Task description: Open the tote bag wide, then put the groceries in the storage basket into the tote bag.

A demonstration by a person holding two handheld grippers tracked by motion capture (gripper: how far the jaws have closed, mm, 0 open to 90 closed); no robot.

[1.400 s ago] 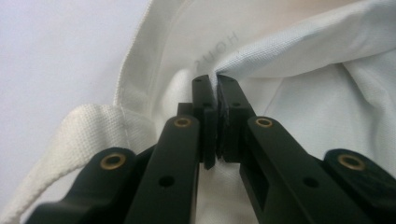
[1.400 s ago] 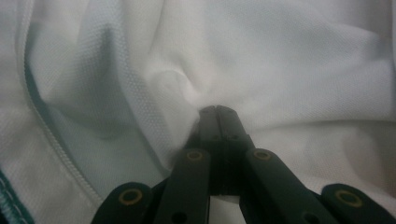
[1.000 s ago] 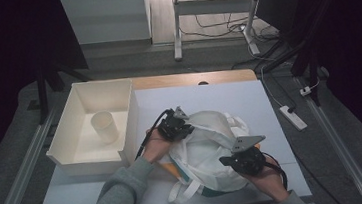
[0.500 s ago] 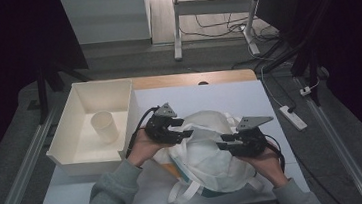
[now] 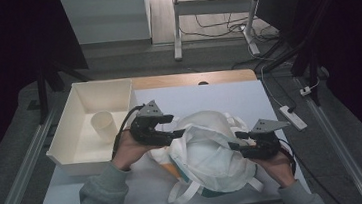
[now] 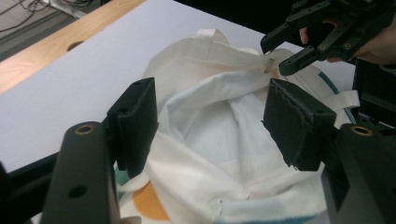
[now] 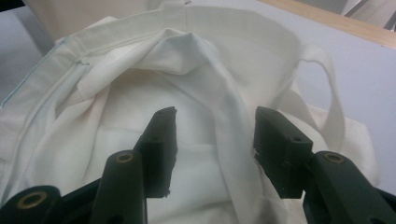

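A white cloth tote bag (image 5: 208, 149) lies crumpled on the white table (image 5: 208, 97), its mouth gaping. My left gripper (image 5: 177, 132) hovers over the bag's left rim. Its jaws have just been opening and stand apart above the cloth (image 6: 210, 140), touching nothing; my left gripper (image 6: 210, 121) looks into the bag. At the bag's right edge my right gripper (image 5: 236, 144) has also just been opening. In the right gripper view a loose fold of the bag (image 7: 140, 93) runs between my right gripper (image 7: 215, 135), and the pads do not press on it.
A white tray (image 5: 67, 143) stands at the table's left with a paper cup (image 5: 104, 125) in it. A power strip (image 5: 289, 117) lies on the floor to the right. The bag's handles (image 5: 183, 194) reach the table's front edge.
Both grippers' jaws have spread apart. The left hand has risen and drawn back to the left. The right hand has shifted slightly outward. The bag now stands puffed up.
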